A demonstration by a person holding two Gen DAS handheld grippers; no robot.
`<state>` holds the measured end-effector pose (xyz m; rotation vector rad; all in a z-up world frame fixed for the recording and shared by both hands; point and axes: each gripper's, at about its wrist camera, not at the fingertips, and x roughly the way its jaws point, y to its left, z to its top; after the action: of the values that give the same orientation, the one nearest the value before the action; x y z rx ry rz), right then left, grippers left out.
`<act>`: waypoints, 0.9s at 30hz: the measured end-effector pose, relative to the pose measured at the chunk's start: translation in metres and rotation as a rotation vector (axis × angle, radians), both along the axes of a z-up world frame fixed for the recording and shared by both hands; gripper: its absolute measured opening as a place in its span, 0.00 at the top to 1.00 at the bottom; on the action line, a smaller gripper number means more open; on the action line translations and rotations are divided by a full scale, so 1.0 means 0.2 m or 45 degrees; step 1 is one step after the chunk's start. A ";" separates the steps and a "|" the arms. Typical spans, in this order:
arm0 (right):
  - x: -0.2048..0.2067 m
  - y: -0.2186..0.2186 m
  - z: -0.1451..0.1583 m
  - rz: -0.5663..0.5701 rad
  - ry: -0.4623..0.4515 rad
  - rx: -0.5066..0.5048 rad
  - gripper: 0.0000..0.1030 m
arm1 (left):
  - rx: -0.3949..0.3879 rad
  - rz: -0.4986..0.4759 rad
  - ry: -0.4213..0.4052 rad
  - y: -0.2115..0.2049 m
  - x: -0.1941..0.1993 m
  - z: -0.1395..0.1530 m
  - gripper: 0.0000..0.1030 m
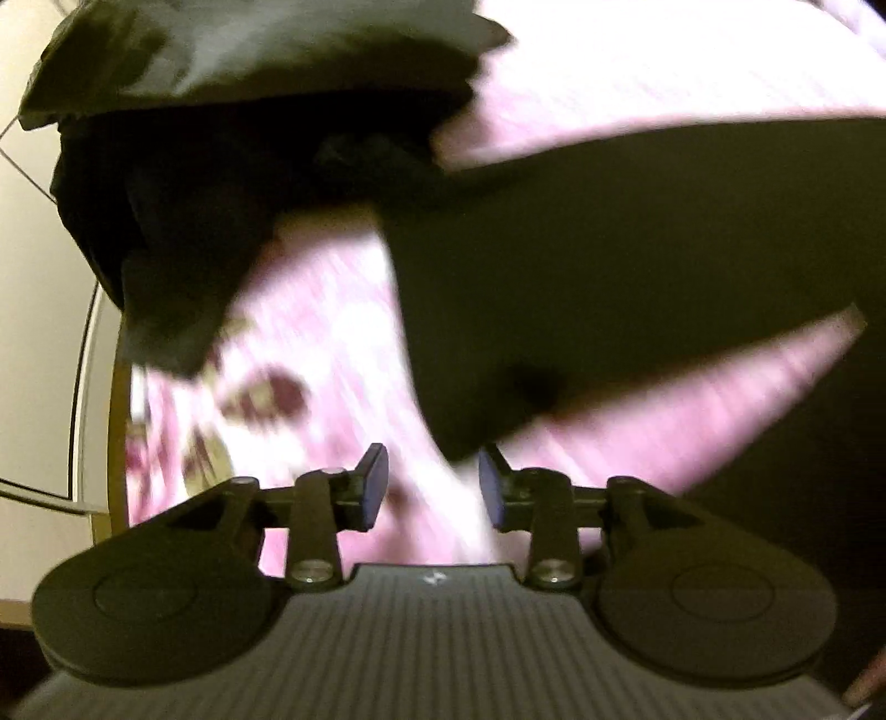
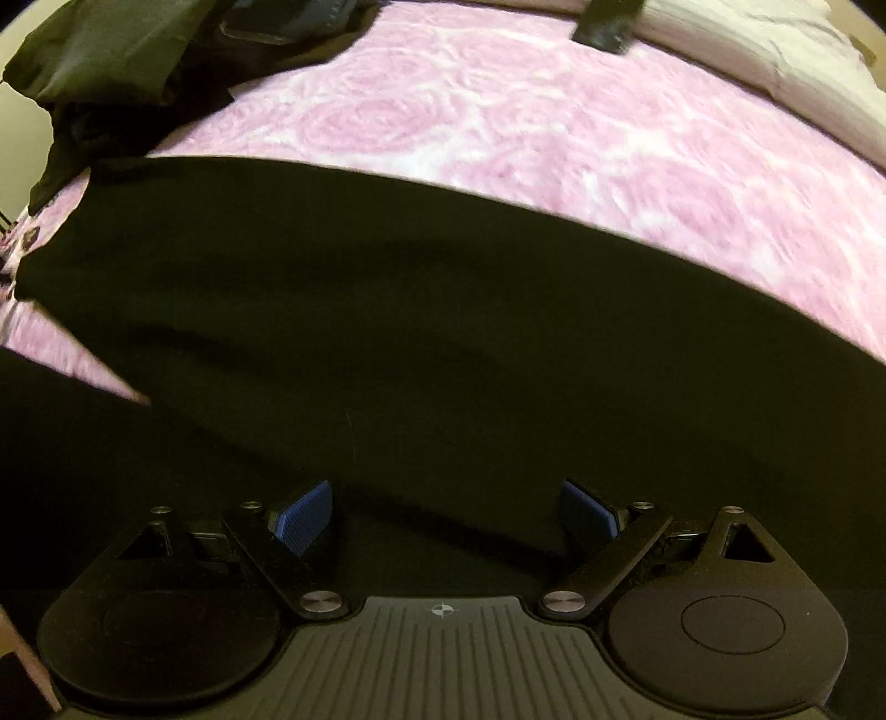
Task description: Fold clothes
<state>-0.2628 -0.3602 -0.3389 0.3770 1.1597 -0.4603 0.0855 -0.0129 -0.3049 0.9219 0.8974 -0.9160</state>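
A black garment (image 2: 387, 310) lies spread flat on a pink rose-patterned bedspread (image 2: 554, 133). It also shows in the left wrist view (image 1: 581, 266), blurred, with a corner reaching down towards my fingers. My left gripper (image 1: 432, 487) is open, its blue pads apart, with the garment's corner just above the gap and the bedspread below. My right gripper (image 2: 446, 518) is wide open, low over the near part of the black garment, holding nothing.
A heap of dark clothes (image 2: 122, 61) sits at the far left of the bed; it also shows in the left wrist view (image 1: 221, 111). A dark object (image 2: 606, 22) lies at the far edge near pale bedding (image 2: 775, 61). The bed's left edge (image 1: 113, 387) borders a light floor.
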 end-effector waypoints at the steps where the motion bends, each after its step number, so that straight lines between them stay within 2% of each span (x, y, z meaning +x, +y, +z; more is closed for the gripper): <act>1: -0.05 0.01 0.01 -0.011 0.003 -0.006 0.11 | 0.026 -0.031 -0.008 0.03 -0.08 0.01 0.68; 5: -0.29 0.01 0.06 -0.082 0.021 -0.008 0.11 | 0.083 -0.115 -0.009 0.09 -0.41 0.04 0.59; 11: -0.75 -0.05 0.10 -0.168 0.047 0.047 0.11 | 0.184 -0.091 0.041 0.02 -0.84 0.01 0.59; 15: -1.08 -0.13 0.04 -0.285 0.141 0.138 0.11 | 0.169 -0.194 0.064 -0.13 -1.12 0.09 0.58; 17: -1.26 -0.18 0.01 -0.393 0.186 0.186 0.10 | 0.153 -0.271 0.080 -0.22 -1.23 0.12 0.58; 18: -1.35 -0.21 -0.01 -0.452 0.204 0.210 0.03 | 0.141 -0.307 0.087 -0.27 -1.27 0.14 0.58; 22: -1.65 -0.25 0.09 -0.754 0.209 0.150 0.00 | 0.096 -0.459 0.085 -0.45 -1.39 0.20 0.58; 24: -1.76 -0.25 0.17 -0.901 0.140 0.141 0.00 | 0.070 -0.528 0.068 -0.53 -1.43 0.25 0.57; 27: -1.84 -0.21 0.31 -1.025 0.049 0.095 0.00 | 0.030 -0.610 0.046 -0.64 -1.49 0.34 0.55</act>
<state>-0.6310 -0.4016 -0.2774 0.9103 1.0305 -1.1268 -0.2118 -0.1412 -0.2371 1.1701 0.7287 -1.3350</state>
